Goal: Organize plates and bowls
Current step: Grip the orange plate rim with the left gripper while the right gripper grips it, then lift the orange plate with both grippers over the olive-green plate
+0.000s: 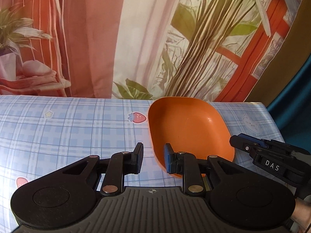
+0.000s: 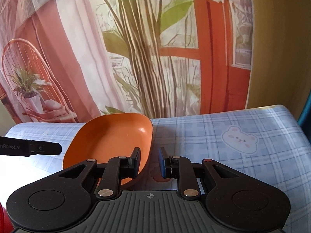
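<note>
An orange squarish bowl [image 1: 190, 128] sits on the blue checked tablecloth [image 1: 77, 128]. My left gripper [image 1: 153, 159] is open astride the bowl's near left rim, its right finger inside the bowl and its left finger outside. My right gripper [image 2: 149, 162] is open astride the same bowl's [image 2: 112, 136] near right rim, its left finger inside and its right finger over the cloth. Neither pair of jaws has closed on the rim. The right gripper shows at the right of the left wrist view [image 1: 272, 161]; the left gripper shows at the left of the right wrist view [image 2: 31, 148].
A printed backdrop of curtains, plants and a red window frame [image 1: 155, 38] hangs right behind the table's far edge. The table's right edge [image 2: 295, 124] drops off near the bowl. Something red [image 2: 3, 219] shows at the lower left corner of the right wrist view.
</note>
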Available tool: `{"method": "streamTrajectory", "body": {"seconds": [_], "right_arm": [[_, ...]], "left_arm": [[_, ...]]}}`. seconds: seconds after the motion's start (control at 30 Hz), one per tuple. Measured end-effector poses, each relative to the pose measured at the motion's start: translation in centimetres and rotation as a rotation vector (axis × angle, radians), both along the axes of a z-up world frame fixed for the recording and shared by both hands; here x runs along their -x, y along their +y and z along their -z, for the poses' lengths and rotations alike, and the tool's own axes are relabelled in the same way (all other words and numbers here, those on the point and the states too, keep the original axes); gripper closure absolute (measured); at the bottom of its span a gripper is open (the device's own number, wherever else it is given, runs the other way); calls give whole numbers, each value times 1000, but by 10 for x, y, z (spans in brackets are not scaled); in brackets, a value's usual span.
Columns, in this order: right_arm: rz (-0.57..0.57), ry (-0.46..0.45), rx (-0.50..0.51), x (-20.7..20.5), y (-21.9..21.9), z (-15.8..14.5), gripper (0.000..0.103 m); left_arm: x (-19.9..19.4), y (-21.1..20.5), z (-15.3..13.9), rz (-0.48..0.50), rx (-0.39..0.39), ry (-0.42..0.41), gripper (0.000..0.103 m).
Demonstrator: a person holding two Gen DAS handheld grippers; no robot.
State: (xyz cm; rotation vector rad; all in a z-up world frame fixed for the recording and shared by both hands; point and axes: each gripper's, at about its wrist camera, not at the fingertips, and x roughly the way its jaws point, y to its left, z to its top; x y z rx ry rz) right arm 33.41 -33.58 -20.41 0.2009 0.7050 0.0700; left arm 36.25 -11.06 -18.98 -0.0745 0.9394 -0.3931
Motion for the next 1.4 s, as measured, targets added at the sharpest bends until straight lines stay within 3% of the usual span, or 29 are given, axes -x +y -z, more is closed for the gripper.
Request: {"method": "streamTrajectory", "body": {"seconds": [0.47, 0.5, 0.53, 0.6, 0.97, 1.4], "right_arm": [[-16, 41, -5, -18, 7, 19, 83], [-14, 44, -11, -19, 7, 20, 83], [-14, 45, -16, -20, 7, 21, 84], [-17, 47, -20, -20, 8, 22, 92], [-15, -7, -10, -7, 13, -10, 92], [-22, -63, 12, 54, 22, -57, 92]], "left_arm": [[-15, -6, 22, -6, 48, 52, 79], [-16, -6, 23, -4, 51, 53, 81], [-15, -7, 23, -1, 44, 51, 89], [-14, -9, 22, 5, 25, 40, 92], [6, -7, -19, 20, 13, -34, 92], [72, -2, -59, 38, -9, -85, 91]]}}
